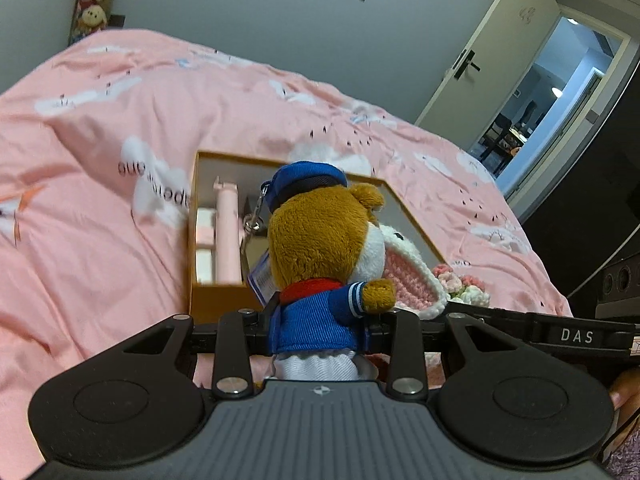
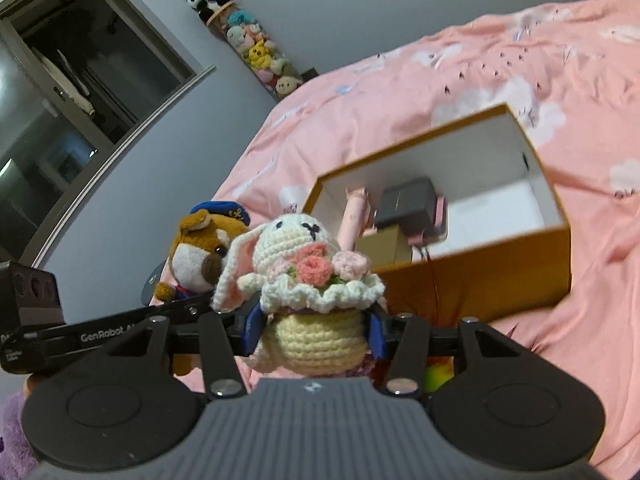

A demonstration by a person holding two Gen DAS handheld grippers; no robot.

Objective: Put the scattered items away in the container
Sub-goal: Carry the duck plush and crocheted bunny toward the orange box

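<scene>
Carrying step: left gripper (image 1: 320,332) clamps a sailor plush (image 1: 320,256), right gripper (image 2: 316,338) a crochet bunny (image 2: 308,276); next, release over the box (image 2: 480,276) at one o'clock.

Your left tool (image 1: 320,332), matt black plastic with shiny metal rivets, clamps a fuzzy plush bear (image 1: 320,248) in ribbed blue cloth; your right tool (image 2: 316,334) grips a knobbly crocheted yarn rabbit (image 2: 304,264); the box (image 2: 480,280) looks like smooth matt card, the bed (image 1: 100,240) wears soft creased cotton
</scene>
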